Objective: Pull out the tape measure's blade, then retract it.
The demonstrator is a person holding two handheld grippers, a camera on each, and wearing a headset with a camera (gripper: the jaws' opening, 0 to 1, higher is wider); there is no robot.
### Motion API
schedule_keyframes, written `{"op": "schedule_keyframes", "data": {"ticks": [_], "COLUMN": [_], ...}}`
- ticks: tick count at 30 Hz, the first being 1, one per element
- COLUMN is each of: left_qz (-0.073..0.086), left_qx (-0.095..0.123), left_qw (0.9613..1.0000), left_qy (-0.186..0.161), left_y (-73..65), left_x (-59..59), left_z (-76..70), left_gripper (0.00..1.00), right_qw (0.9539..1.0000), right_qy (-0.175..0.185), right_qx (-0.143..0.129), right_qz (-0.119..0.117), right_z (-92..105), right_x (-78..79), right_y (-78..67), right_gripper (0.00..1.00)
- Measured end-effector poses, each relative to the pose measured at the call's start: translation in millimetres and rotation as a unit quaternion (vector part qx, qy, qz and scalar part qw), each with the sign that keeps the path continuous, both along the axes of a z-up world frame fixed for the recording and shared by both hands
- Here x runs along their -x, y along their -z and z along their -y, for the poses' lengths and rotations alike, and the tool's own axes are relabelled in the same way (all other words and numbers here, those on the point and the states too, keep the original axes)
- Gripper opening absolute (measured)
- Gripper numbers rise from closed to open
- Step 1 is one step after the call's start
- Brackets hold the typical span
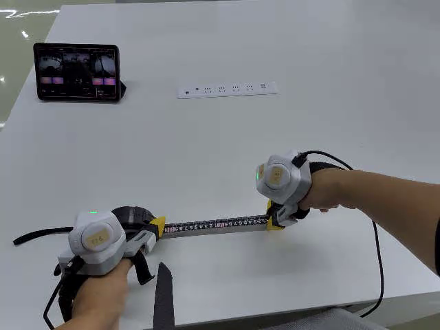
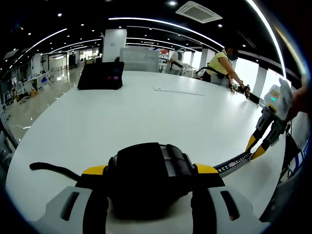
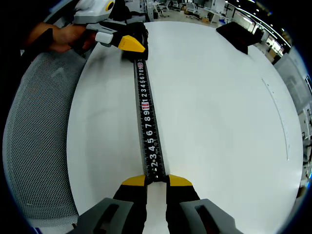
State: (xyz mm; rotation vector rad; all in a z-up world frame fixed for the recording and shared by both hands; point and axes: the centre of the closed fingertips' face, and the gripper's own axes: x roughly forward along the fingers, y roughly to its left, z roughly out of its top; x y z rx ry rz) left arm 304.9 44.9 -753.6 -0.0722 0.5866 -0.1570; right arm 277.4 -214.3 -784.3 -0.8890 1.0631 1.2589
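A black tape measure case [image 1: 135, 218] lies near the table's front edge, and my left gripper [image 1: 155, 228] is shut on it; the case [image 2: 148, 173] sits between the yellow-tipped jaws in the left gripper view. Its numbered blade [image 1: 214, 225] runs flat along the table to the right. My right gripper [image 1: 275, 221] is shut on the blade's end. In the right gripper view the blade [image 3: 146, 122] stretches from my right gripper [image 3: 156, 181] up to the case [image 3: 138, 33]. A black wrist strap [image 1: 38, 234] trails left of the case.
A dark tablet [image 1: 78, 71] stands at the table's far left and a white power strip [image 1: 227, 89] lies at the far centre. A cable [image 1: 375, 234] loops off the right gripper. People stand at the table's far end [image 2: 225, 62]. A mesh chair [image 3: 34, 146] is at the front edge.
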Motion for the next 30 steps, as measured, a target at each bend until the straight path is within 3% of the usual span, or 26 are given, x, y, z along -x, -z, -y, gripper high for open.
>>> {"op": "schedule_keyframes", "data": {"ticks": [12,30], "left_qz": [0.000,-0.004], "left_qx": [-0.002,-0.003], "left_qw": [1.0000,1.0000], "left_qy": [0.001,0.003], "left_y": [-0.1,1.4], "left_x": [0.5,0.0], "left_z": [-0.1,-0.5], "left_gripper": [0.65,0.65], "right_qw": [0.9995,0.9994], "right_qy": [-0.030,-0.032], "right_qx": [-0.005,-0.001], "right_qz": [0.013,0.009], "right_z": [-4.1,-10.4], "right_x": [0.4,-1.0], "right_y": [-0.8,-0.7], "right_gripper": [0.10,0.11]}}
